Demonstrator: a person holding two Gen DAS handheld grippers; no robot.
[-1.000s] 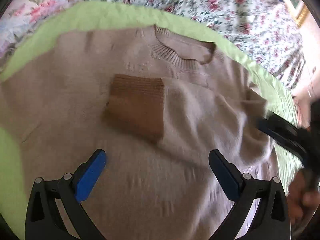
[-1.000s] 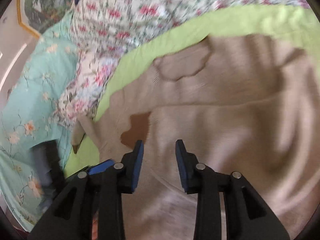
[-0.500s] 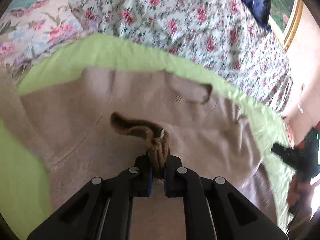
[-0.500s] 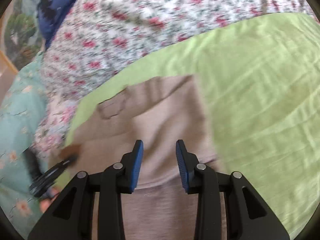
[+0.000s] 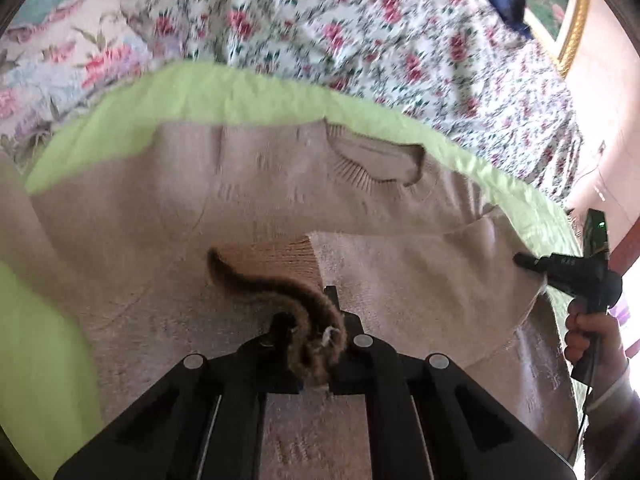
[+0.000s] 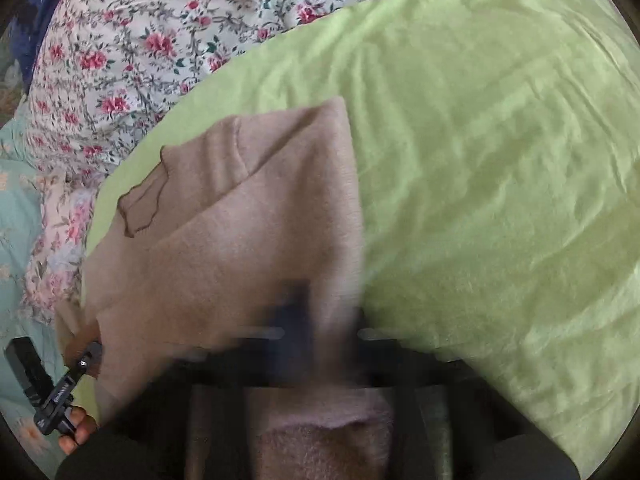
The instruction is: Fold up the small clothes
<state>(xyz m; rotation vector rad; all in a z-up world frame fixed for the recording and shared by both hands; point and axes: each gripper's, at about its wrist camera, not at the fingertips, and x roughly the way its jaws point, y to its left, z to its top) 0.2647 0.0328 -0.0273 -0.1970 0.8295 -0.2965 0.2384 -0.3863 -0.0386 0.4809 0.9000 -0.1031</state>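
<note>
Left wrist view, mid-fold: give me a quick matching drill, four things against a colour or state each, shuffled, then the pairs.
Things
1. sweater
2. cuff
3. sheet
4. left hand-held gripper

Colour or state
A. lime green, spread under the garment
B. shut on brown ribbed knit
C. beige, lying neckline away from the camera
D. darker brown, ribbed, pinched at one end

Pairs: 1-C, 2-D, 3-A, 4-B
</note>
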